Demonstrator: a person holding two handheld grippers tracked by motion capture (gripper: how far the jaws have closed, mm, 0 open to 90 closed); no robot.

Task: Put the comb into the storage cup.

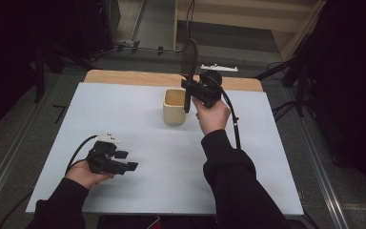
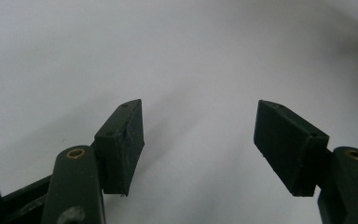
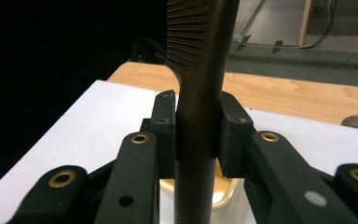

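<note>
Two grippers at work, one busy. The right gripper (image 1: 189, 93) has its fingers (image 3: 164, 135) clamped on the handle of a dark brush (image 1: 189, 62), held upright w/ the bristle head at top and the handle end hanging down over the right rim of the beige cup (image 1: 175, 106). That cup is my landmark: it stands on the white sheet over the desk (image 1: 124, 76), toward the far side.

Risks from here, as I judge it: the handle end hangs at the cup's rim, not its middle, so a straight drop may clip the rim and tip or shove the cup, esp. as nothing steadies it. The grip is also low on a long, top-heavy brush, so it could pivot between the pads and lean off line. Letting go too high may bounce it out.

In the right gripper view the handle runs straight up between both pads, pinched on each side, cup glowing just beneath.

The left gripper (image 1: 125, 161) rests well to the near left of the cup, fingers (image 2: 121, 142) partly apart, nothing between them, bare white sheet under.
</note>
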